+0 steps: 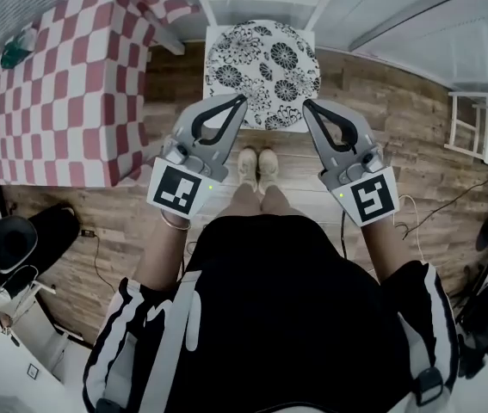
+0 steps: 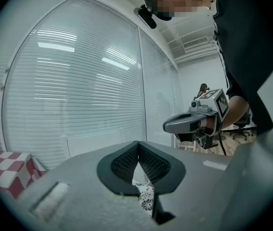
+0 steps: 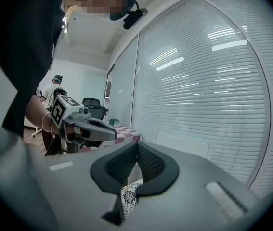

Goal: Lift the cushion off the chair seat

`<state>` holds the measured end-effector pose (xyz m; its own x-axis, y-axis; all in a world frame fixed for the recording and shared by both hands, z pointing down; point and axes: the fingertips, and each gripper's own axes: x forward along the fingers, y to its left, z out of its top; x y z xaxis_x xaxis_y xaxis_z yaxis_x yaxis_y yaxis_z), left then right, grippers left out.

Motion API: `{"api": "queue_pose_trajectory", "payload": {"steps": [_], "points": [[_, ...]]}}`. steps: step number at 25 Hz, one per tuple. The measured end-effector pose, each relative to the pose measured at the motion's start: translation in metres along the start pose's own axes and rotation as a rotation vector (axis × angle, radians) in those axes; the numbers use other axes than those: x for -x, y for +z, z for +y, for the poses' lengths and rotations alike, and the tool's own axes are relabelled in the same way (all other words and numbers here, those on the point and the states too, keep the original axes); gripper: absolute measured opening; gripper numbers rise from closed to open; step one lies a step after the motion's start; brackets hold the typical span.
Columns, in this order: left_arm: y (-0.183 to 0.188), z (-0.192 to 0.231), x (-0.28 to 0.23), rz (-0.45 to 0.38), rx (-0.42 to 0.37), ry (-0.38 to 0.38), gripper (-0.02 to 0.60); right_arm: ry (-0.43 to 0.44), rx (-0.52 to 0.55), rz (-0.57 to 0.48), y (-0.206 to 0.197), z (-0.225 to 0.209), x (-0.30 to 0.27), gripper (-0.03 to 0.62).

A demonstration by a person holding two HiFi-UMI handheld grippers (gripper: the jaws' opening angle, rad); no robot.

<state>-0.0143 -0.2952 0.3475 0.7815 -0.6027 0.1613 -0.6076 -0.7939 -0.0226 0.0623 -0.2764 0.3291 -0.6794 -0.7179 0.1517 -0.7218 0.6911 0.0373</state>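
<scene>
**Both tools closed, cushion sitting on the chair**

The round black-and-white flowery cushion is lying on the white chair seat, just ahead of the person's shoes on the wood floor. The left tool and right tool are both pinched fully together with nothing between the jaws. Their tips sit at the cushion's near edge, one on each side. Honestly can't tell if either touches it. A red-and-white checked tablecloth is off to the chair's left.
</scene>
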Motion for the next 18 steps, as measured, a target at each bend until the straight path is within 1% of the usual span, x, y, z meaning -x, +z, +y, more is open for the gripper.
{"api": "queue_pose_trajectory", "payload": {"steps": [3,7,11,12,15,18], "points": [[-0.012,0.003,-0.005,0.014,-0.006,0.004,0.000,0.015,0.000,0.018,-0.014,-0.001,-0.004,-0.002],[-0.031,-0.007,-0.013,0.027,-0.034,-0.045,0.015,0.037,0.009,0.031,-0.034,-0.002,-0.010,-0.002],[-0.062,-0.015,-0.019,0.067,-0.037,-0.075,0.037,0.049,0.008,0.048,-0.058,0.003,-0.015,-0.002],[-0.070,-0.016,-0.020,0.075,-0.038,-0.080,0.042,0.058,0.010,0.055,-0.065,0.005,-0.016,0.003],[-0.092,-0.015,-0.020,0.096,-0.051,-0.089,0.082,0.089,0.015,0.077,-0.087,0.013,-0.020,0.041],[-0.115,-0.013,-0.019,0.124,-0.055,-0.088,0.092,0.121,0.013,0.102,-0.109,0.023,-0.023,0.062]]}}
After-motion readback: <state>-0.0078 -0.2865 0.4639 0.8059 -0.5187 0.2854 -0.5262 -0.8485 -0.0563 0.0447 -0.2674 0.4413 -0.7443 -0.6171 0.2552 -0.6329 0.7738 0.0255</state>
